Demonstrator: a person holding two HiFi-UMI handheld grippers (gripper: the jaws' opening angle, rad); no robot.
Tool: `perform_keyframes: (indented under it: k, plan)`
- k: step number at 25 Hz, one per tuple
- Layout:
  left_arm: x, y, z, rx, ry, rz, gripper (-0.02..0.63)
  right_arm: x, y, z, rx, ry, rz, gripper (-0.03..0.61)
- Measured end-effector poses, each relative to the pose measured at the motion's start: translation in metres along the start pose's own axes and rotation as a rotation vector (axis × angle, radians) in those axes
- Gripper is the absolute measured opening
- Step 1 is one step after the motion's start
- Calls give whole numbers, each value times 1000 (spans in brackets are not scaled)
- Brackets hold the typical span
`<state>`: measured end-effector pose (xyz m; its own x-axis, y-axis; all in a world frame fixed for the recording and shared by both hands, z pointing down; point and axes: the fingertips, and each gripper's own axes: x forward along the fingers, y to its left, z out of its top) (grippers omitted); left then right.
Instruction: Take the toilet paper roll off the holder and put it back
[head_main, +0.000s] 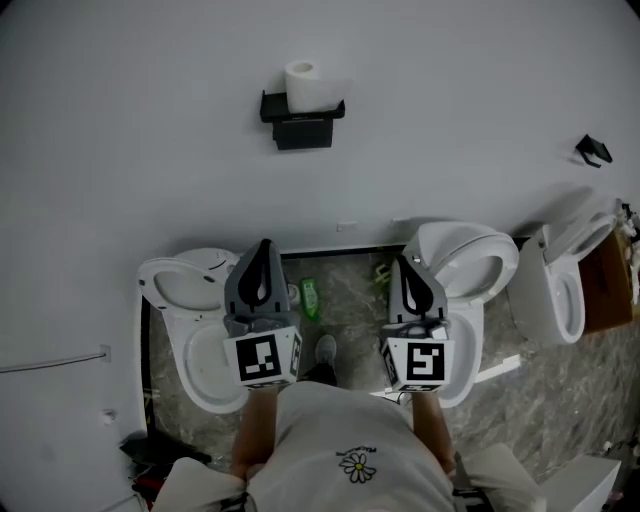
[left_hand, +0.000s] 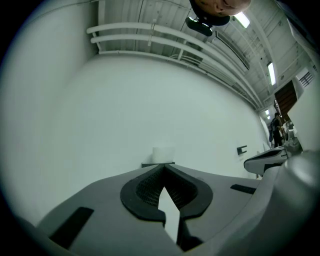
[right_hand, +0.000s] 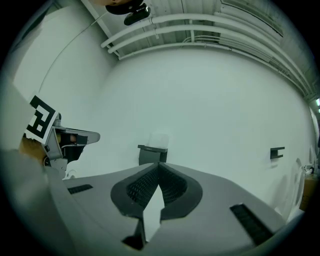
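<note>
Head view: left claw (head_main: 262, 246) and right claw (head_main: 407, 263) are both closed tip to tip, empty. Roll (head_main: 302, 84) sits on holder (head_main: 303, 127), well ahead of both. Likely the approach step; next, close in and open one claw.

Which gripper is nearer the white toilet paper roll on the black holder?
Left. The left gripper hangs just left of the white toilet paper roll, short of it; the right gripper is farther right.

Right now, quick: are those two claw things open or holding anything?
Left gripper: closed, holding nothing.
Right gripper: closed, holding nothing.
</note>
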<state>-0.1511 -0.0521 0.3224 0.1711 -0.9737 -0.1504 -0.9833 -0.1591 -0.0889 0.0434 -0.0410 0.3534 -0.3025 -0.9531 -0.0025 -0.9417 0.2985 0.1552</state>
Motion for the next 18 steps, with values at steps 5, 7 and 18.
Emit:
perform_keyframes:
  k: [5, 7, 18]
  plan:
    - [53, 25, -11, -24, 11, -13, 17, 58, -4, 10, -1, -15, -22, 9]
    - [66, 29, -17, -36, 22, -14, 17, 72, -6, 10, -4, -12, -20, 9]
    - [105, 39, -34, -47, 46, 46, 17, 131, -4, 6, 14, -28, 104, 9]
